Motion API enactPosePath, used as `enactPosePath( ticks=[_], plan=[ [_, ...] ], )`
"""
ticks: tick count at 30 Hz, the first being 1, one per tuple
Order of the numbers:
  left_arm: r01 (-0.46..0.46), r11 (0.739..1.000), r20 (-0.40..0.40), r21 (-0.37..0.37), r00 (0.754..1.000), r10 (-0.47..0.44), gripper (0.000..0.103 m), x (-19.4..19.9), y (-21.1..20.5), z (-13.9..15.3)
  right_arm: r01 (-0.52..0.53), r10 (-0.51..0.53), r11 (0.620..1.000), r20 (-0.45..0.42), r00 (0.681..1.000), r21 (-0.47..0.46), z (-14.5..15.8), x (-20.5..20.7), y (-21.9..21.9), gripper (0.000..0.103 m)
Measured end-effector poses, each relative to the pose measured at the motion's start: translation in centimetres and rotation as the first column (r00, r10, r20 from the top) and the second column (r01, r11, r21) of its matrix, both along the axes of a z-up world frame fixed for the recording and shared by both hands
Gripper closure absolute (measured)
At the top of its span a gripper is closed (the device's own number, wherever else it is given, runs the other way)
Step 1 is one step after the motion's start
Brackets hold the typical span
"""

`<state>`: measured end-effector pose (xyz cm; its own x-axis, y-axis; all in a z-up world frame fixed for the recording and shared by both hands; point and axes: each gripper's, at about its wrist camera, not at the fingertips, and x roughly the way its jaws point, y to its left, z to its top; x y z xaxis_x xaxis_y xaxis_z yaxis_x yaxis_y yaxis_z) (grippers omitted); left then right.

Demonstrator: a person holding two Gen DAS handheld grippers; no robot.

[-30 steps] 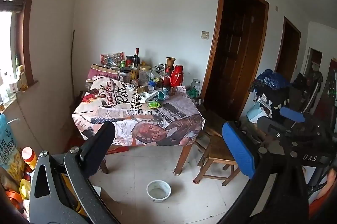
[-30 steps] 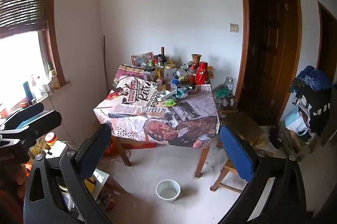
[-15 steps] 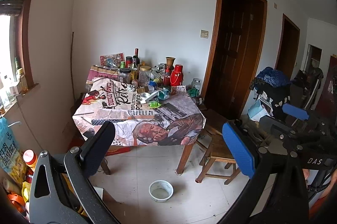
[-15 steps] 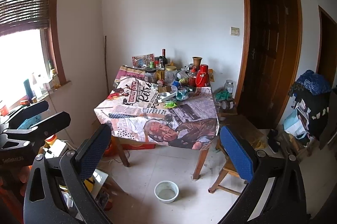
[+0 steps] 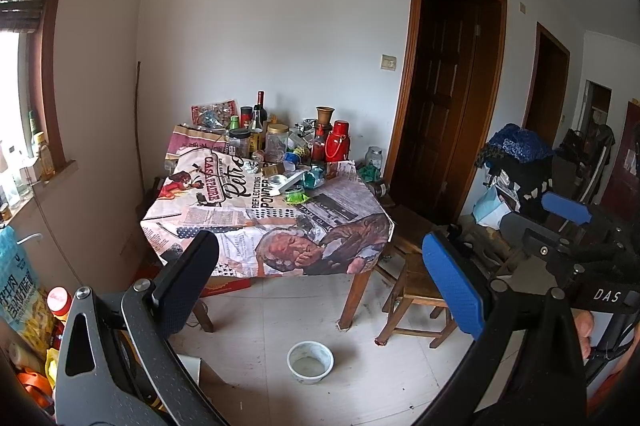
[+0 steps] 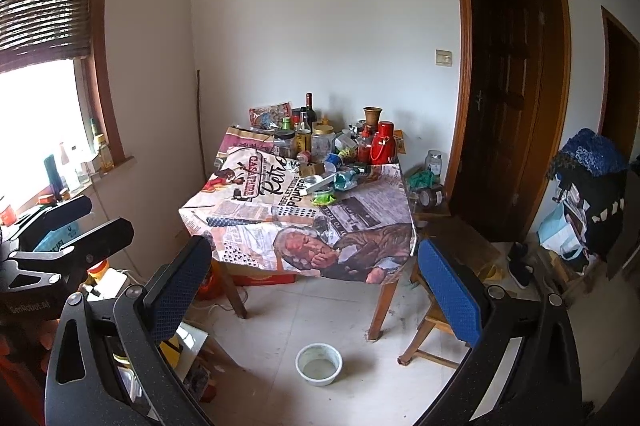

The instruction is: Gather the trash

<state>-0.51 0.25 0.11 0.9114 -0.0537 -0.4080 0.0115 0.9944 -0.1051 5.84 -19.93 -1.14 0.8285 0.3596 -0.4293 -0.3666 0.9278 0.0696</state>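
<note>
A table (image 5: 224, 226) with a printed newspaper-pattern cloth stands against the far wall, also in the right wrist view (image 6: 248, 222). Wrappers and scraps lie mid-table: a green crumpled wrapper (image 5: 295, 194) (image 6: 323, 197), a teal wrapper (image 5: 313, 178) (image 6: 345, 179), and a white strip (image 5: 289, 182). My left gripper (image 5: 320, 278) is open and empty, well short of the table. My right gripper (image 6: 316, 278) is open and empty at a similar distance. The left gripper shows at the right view's left edge (image 6: 68, 226); the right one at the left view's right edge (image 5: 568, 209).
Bottles, jars and a red thermos (image 5: 337, 145) crowd the table's back. A white bowl (image 5: 310, 362) sits on the floor before the table. A wooden stool (image 5: 416, 290) stands at its right. Dark doors (image 5: 440, 97), piled bags (image 5: 516, 161) right; clutter lower left.
Both grippers have risen slightly and drifted a little toward the table; the view has shifted a bit. Both stay open and empty.
</note>
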Motion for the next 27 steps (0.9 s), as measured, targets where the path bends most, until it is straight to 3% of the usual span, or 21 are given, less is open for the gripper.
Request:
enactPosePath(
  ticks=[27],
  plan=[
    [0.002, 1.000, -0.001, 0.005, 1.000, -0.002, 0.001, 0.05, -0.14, -0.03, 0.014, -0.013, 0.999, -0.022, 1.000, 0.036, -0.07, 0.60, -0.57, 0.000]
  ],
)
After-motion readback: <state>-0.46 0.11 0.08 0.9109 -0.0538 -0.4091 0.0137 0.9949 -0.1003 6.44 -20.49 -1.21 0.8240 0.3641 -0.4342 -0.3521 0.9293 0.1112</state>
